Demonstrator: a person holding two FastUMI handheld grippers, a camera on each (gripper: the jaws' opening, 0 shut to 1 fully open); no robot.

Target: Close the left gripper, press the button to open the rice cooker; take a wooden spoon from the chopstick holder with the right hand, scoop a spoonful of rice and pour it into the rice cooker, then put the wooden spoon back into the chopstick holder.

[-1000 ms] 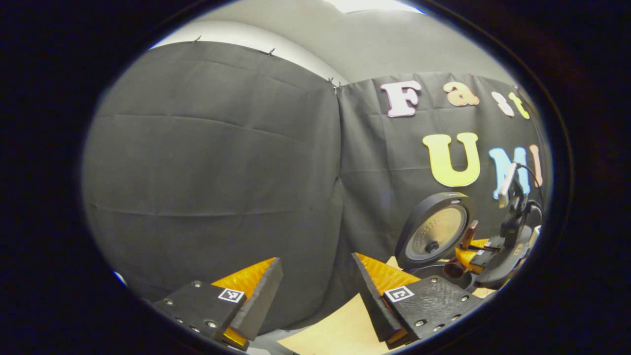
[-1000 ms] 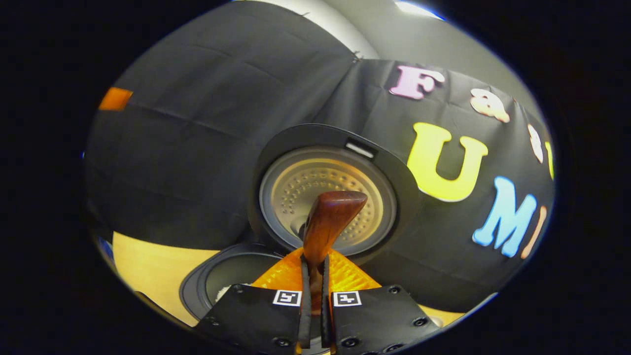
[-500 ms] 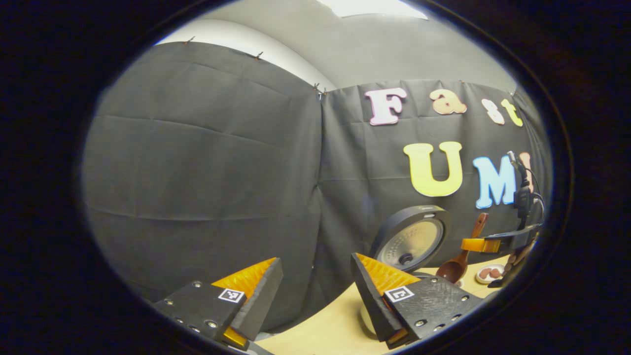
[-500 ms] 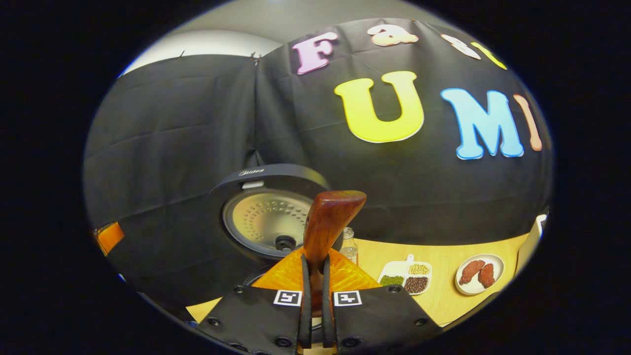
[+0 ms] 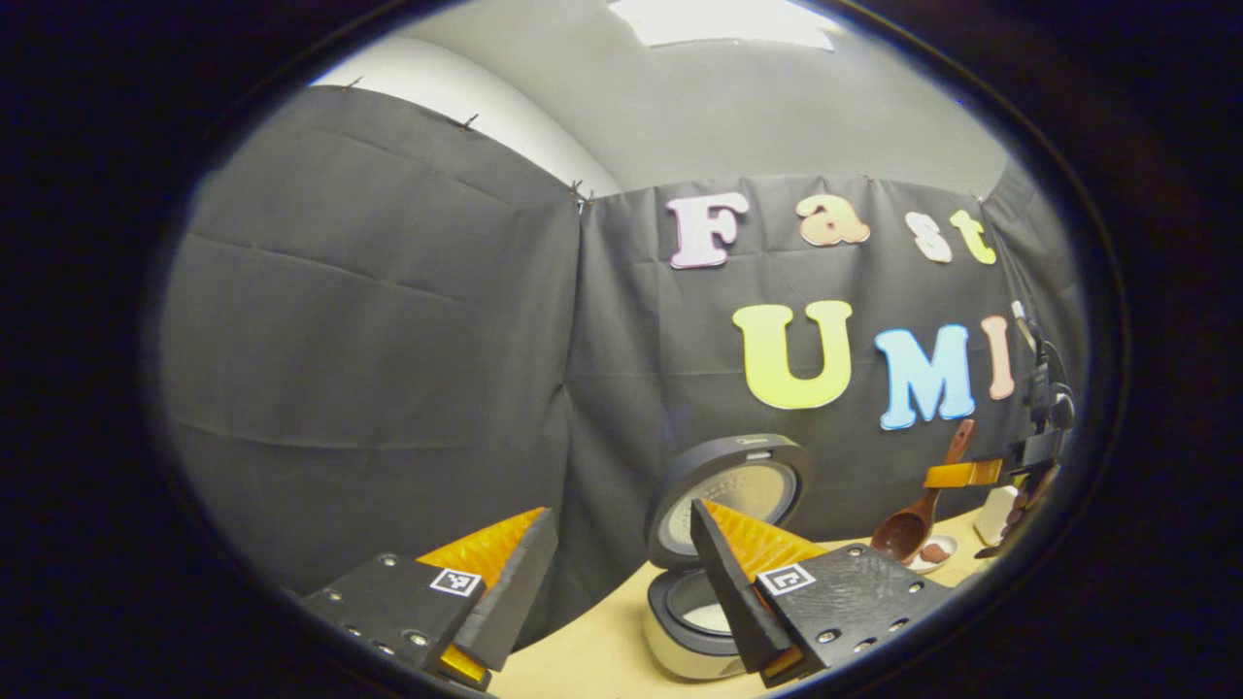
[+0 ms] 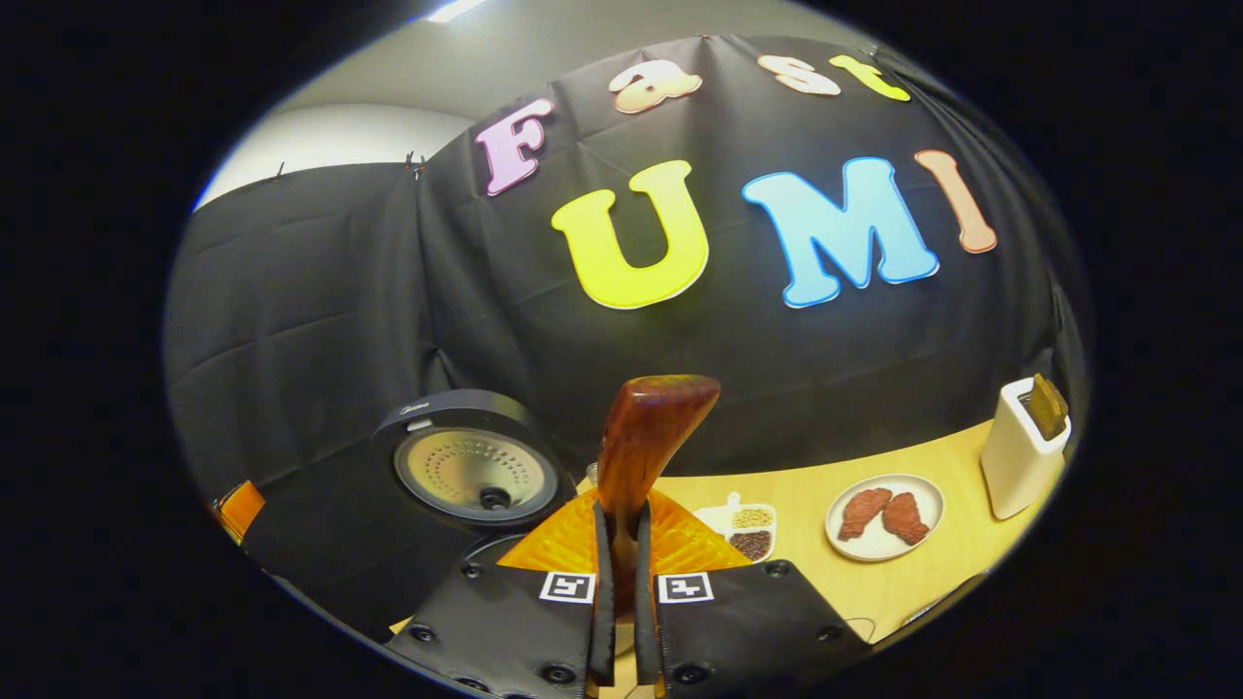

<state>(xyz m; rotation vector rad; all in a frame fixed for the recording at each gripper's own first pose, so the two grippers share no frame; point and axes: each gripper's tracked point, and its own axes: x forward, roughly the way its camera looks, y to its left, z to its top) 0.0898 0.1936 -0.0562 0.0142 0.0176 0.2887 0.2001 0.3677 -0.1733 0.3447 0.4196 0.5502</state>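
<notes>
Swinging rightward now, the right gripper (image 6: 621, 568) has carried the wooden spoon (image 6: 646, 447) clear of the rice cooker (image 6: 466, 476), which a second ago sat dead ahead of it and now lies off to the left in the right gripper view, lid up. Both fingers are clamped tight on the spoon's handle, which stands up between them with its butt end toward the camera. In the left gripper view you can see the whole story from the side: the spoon hangs steeply from that far gripper, bowl (image 5: 901, 532) down, handle up, well to the right of the open cooker. Its bowl looks empty from here, so I'd judge the pour is done and the return trip is on. The chopstick holder (image 6: 1020, 456), white and upright with something brown poking out, stands at the far right of the table (image 6: 913, 592), beyond the plate (image 6: 882, 513) and the divided dish of beans (image 6: 743, 519). So the target lies right and ahead, and the spoon's long axis already runs near vertical, handy for dropping in. The left gripper (image 5: 621, 573) idles, jaws wide, holding nothing, near the cooker.
</notes>
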